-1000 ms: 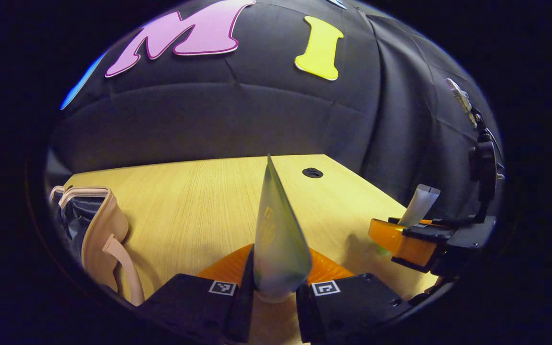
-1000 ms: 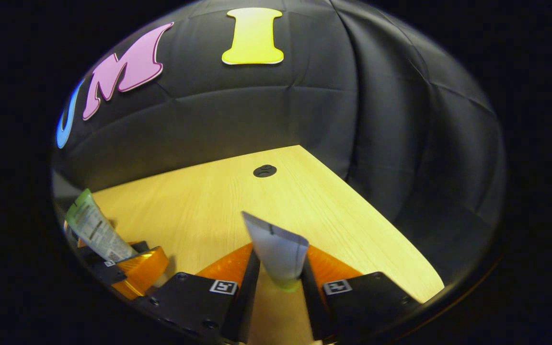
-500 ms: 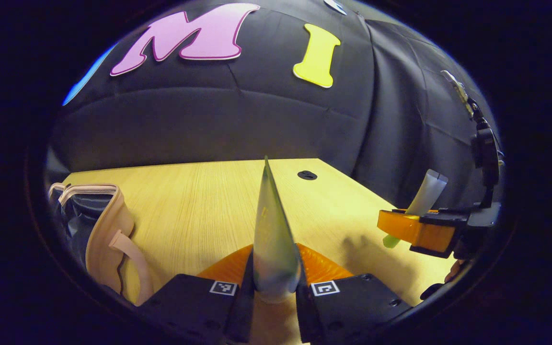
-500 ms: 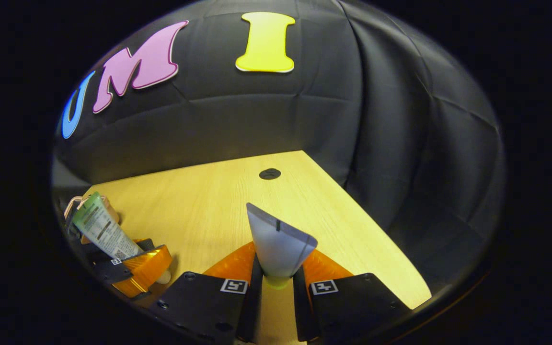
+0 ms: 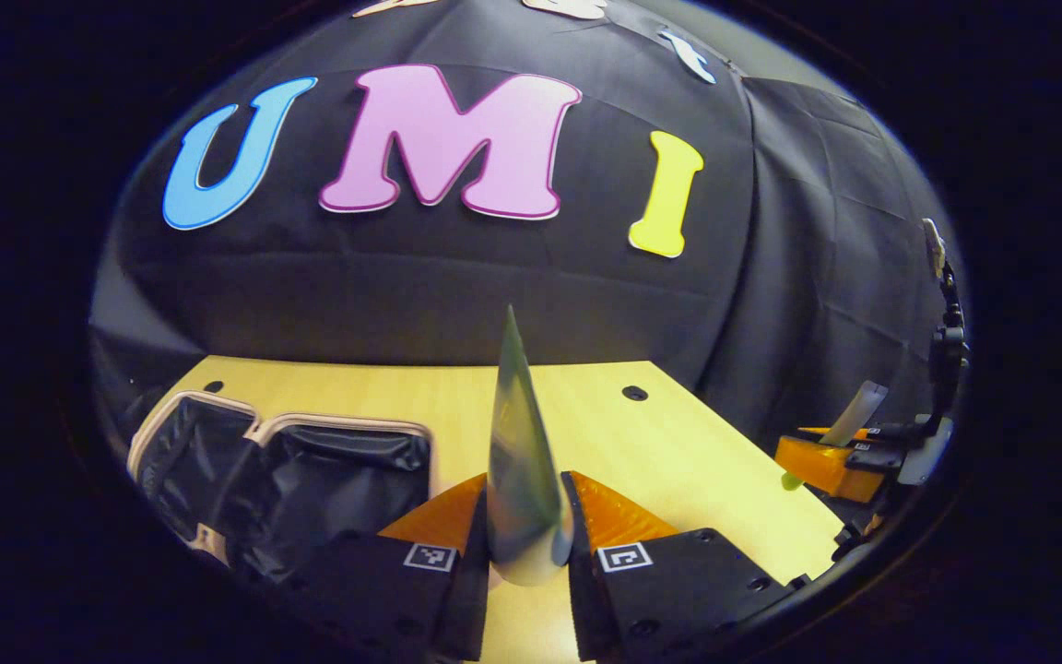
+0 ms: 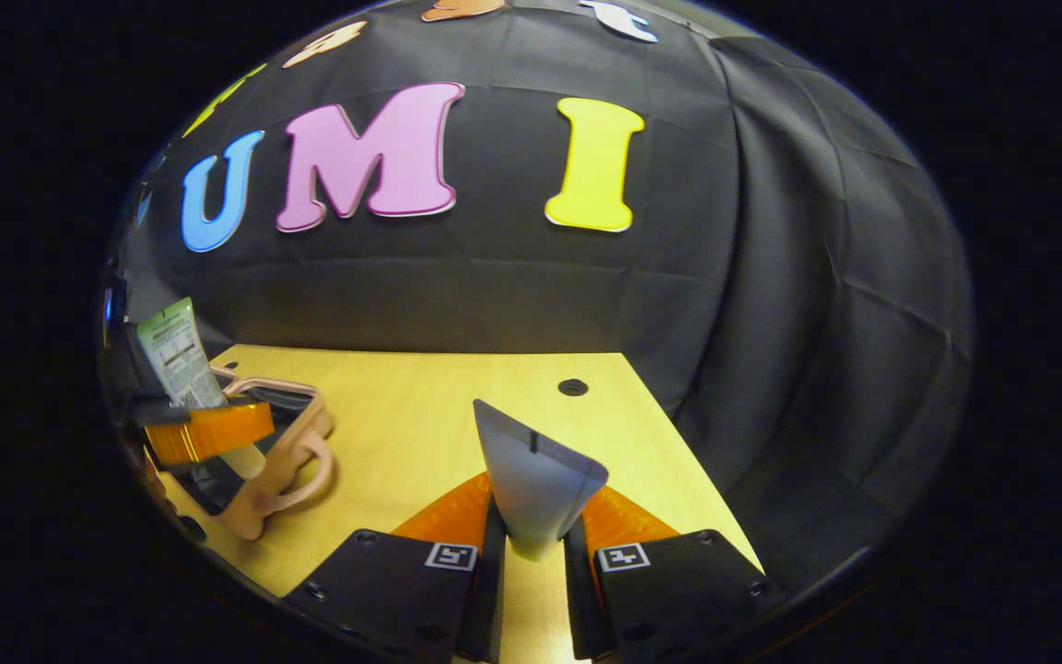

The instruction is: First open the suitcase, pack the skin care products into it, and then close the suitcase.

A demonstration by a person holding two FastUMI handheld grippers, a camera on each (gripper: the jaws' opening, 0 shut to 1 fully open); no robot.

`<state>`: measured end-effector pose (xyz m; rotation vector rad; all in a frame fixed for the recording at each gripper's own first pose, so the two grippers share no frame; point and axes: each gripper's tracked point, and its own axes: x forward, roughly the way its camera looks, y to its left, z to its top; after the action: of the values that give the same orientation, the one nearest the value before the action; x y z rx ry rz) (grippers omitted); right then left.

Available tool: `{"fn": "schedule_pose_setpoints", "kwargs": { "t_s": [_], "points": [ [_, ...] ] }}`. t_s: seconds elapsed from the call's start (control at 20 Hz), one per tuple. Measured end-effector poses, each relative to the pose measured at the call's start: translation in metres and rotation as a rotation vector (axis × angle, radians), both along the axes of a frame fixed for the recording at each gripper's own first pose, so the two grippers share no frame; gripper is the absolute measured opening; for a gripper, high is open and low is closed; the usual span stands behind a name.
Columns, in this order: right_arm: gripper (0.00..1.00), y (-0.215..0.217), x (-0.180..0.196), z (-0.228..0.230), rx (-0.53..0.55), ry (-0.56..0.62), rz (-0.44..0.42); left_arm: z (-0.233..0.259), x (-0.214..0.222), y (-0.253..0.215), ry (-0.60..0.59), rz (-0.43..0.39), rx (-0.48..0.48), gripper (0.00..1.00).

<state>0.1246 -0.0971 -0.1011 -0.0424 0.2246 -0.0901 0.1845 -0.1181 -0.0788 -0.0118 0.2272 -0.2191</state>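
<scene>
Our left gripper (image 5: 524, 553) pinches a green tube (image 5: 519, 461) tight between both fingers. The tube stands up, its flat end on top and its cap end low between the fingers. Our right gripper (image 6: 533, 553) pinches a white tube (image 6: 536, 489) the same way, also standing up. Both grippers are held above the wooden table (image 6: 420, 415). The pink suitcase (image 5: 310, 461) lies open on the table, just left of our left gripper, its dark inside showing.

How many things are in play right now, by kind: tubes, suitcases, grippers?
Skin care tubes: 2, green tube in the left gripper, white tube in the right gripper
Suitcases: 1, open suitcase
Grippers: 2
Total: 5
</scene>
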Motion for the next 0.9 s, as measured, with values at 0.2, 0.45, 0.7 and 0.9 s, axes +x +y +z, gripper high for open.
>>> {"fn": "schedule_pose_setpoints", "kwargs": {
  "t_s": [0.2,0.45,0.7,0.9],
  "points": [
    [0.32,0.052,-0.021,0.022,0.013,0.019,0.090,-0.029,-0.001,0.103,0.147,0.115,0.050,0.41],
    [0.32,0.111,-0.031,0.046,0.035,-0.006,0.197,-0.100,0.016,0.163,0.430,0.154,0.082,0.41],
    [0.32,0.145,-0.033,0.046,0.071,0.015,0.251,-0.156,0.024,0.171,0.717,0.099,0.080,0.41],
    [0.32,0.154,-0.033,0.043,0.075,0.034,0.266,-0.157,0.046,0.183,0.745,0.137,0.113,0.43]
  ]
}}
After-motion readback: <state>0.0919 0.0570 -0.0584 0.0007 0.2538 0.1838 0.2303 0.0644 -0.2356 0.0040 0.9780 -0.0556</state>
